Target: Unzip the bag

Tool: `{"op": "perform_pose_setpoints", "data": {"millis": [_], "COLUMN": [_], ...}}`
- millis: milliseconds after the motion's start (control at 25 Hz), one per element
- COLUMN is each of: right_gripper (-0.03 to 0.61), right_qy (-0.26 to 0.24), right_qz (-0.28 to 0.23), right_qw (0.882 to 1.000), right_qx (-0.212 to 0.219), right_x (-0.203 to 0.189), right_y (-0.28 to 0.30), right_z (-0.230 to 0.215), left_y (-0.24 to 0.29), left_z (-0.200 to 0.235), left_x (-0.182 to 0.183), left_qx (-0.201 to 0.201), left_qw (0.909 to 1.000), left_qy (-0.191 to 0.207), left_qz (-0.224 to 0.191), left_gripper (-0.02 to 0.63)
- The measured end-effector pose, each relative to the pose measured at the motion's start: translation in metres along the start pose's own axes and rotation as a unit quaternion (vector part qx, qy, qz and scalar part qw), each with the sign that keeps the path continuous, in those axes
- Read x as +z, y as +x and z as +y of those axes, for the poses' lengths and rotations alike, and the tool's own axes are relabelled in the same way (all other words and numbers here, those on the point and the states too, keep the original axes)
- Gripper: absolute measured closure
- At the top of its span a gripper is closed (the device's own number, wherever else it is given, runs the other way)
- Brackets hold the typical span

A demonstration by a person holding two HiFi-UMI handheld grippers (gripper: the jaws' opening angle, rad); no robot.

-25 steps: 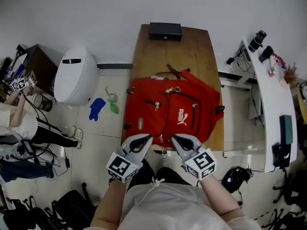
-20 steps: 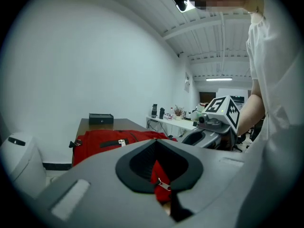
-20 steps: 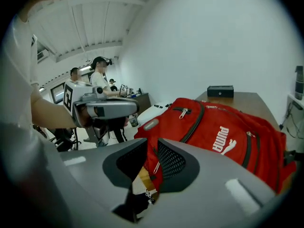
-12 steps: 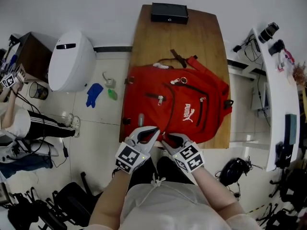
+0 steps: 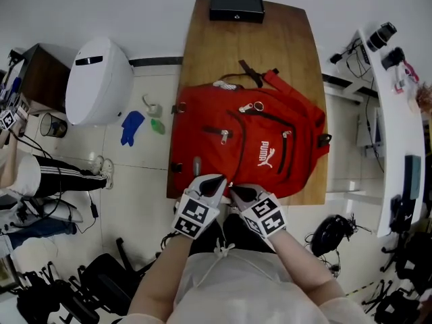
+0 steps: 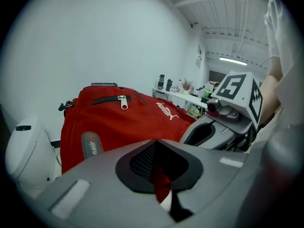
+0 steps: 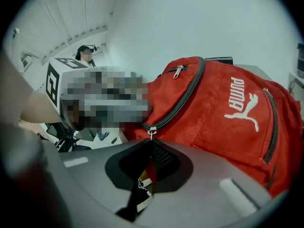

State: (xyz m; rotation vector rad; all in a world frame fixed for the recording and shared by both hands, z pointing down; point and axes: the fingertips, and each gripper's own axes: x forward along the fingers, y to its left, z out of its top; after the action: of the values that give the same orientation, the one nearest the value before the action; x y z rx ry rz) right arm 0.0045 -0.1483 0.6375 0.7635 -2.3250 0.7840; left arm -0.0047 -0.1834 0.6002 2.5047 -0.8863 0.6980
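White bin [image 5: 94,79]: standing on the floor, at about 10 o'clock from the bag and clear of the worktop.
Blue glove [image 5: 131,127]: lying on the floor between the bin and the worktop's left edge.
Left gripper [image 5: 217,179]: reaching in at the bag's 6 o'clock edge. Its fingers are pressing together on a fold of the red fabric.
Right gripper [image 5: 234,190]: sitting just beside the left one, at its 3 o'clock. Its fingers are pressing together on the tag hanging from the zip pull.
Zip pull [image 7: 151,131]: sitting at the bag's 6 o'clock edge, right at the right gripper's tips. The dark zip is running closed away from it.
Black box [image 5: 235,7]: sitting at the 12 o'clock end of the worktop, well apart from the bag.
Bag [image 5: 263,147]: red, lying flat with its white logo facing up, covering the near half of the worktop. Its straps are trailing toward 12 o'clock.
Worktop [image 5: 250,46]: wooden, showing bare between the bag and the box.
White desk [image 5: 388,113]: standing at 3 o'clock, carrying camera gear.
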Motion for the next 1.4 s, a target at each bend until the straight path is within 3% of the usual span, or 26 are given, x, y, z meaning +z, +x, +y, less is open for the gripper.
{"op": "perform_pose_setpoints", "data": {"millis": [160,280,440,680,880,1400], "right_gripper": [0.566,0.566,0.566,0.563,0.554,0.555], "right_qy": [-0.023,-0.069,-0.149,-0.193,-0.193,-0.247], "right_qz": [0.020,0.034,0.063,0.094,0.085,0.078], "right_qw": [1.000,0.997,0.987,0.977,0.977,0.965], "right_qx": [0.002,0.007,-0.011,-0.009,-0.020,-0.044], "right_x": [0.000,0.003,0.010,0.020,0.029,0.066], "right_y": [-0.011,-0.017,-0.024,-0.033,-0.038,-0.045], "right_z": [-0.005,-0.009,-0.020,-0.035,-0.049,-0.081], "left_y": [0.002,0.004,0.008,0.009,0.009,0.010], "left_z": [-0.001,0.000,-0.002,-0.003,-0.005,-0.006], "left_x": [-0.006,-0.006,-0.008,-0.009,-0.008,-0.008], "left_qx": [-0.009,-0.015,-0.023,-0.048,-0.052,-0.068], "left_qw": [0.9998,0.9996,0.9984,0.9952,0.9950,0.9925], "left_qy": [-0.011,-0.019,-0.036,-0.069,-0.070,-0.087], "left_qz": [0.016,0.013,0.036,0.050,0.047,0.053], "left_gripper": [0.607,0.607,0.607,0.607,0.607,0.607]}}
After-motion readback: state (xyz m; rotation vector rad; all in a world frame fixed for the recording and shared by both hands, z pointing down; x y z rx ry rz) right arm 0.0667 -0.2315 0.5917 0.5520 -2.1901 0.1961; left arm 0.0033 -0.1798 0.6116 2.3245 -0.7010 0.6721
